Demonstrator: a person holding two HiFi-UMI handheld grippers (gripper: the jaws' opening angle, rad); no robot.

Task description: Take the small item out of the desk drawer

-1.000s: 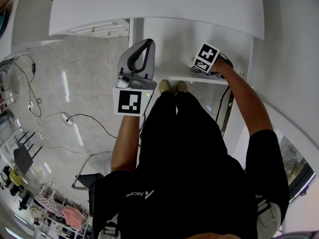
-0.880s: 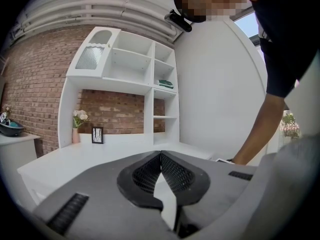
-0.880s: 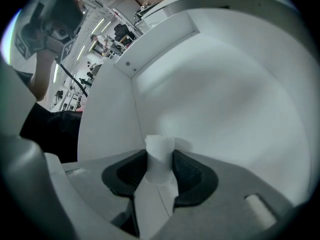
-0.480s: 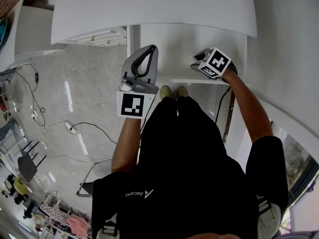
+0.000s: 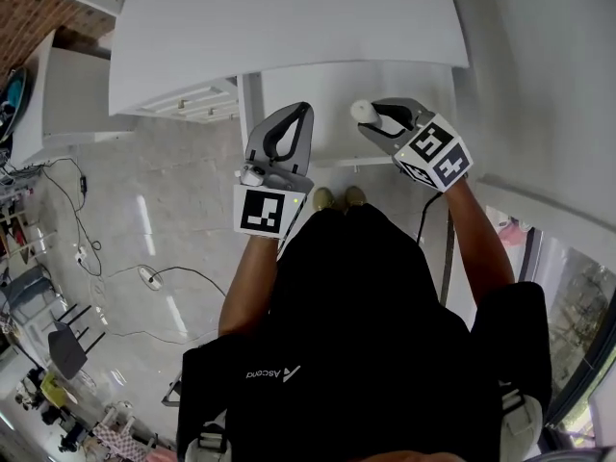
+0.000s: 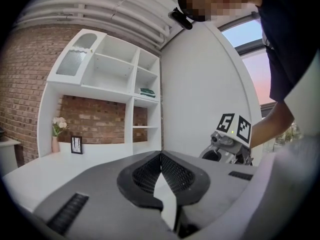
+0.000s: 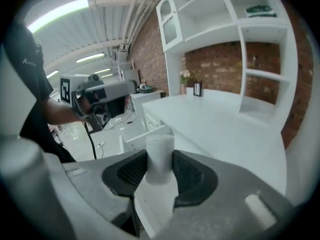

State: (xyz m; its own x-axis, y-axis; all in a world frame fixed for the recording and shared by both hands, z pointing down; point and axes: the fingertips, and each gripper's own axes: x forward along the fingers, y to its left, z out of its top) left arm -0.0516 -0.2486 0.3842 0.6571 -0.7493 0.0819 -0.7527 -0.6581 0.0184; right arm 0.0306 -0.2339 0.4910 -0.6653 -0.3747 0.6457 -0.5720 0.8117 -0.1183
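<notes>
Cylinder (image 7: pixel 160 151), white, stands pinched between the pads of our right gripper (image 7: pixel 160 170), its long axis upright and crossing the jaws. It is clear of the drawer (image 5: pixel 188 99), which hangs open off to the left, past our left gripper (image 6: pixel 161 156). That gripper is pressed together on nothing. The desk (image 5: pixel 289 27) lies just ahead, so we judge that setting the cylinder down falls to the right hand.

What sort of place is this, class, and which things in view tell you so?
Probably a mock home-office corner in a studio or lab: a white desk, white shelving against a brick wall, and loose cables across the floor.
</notes>
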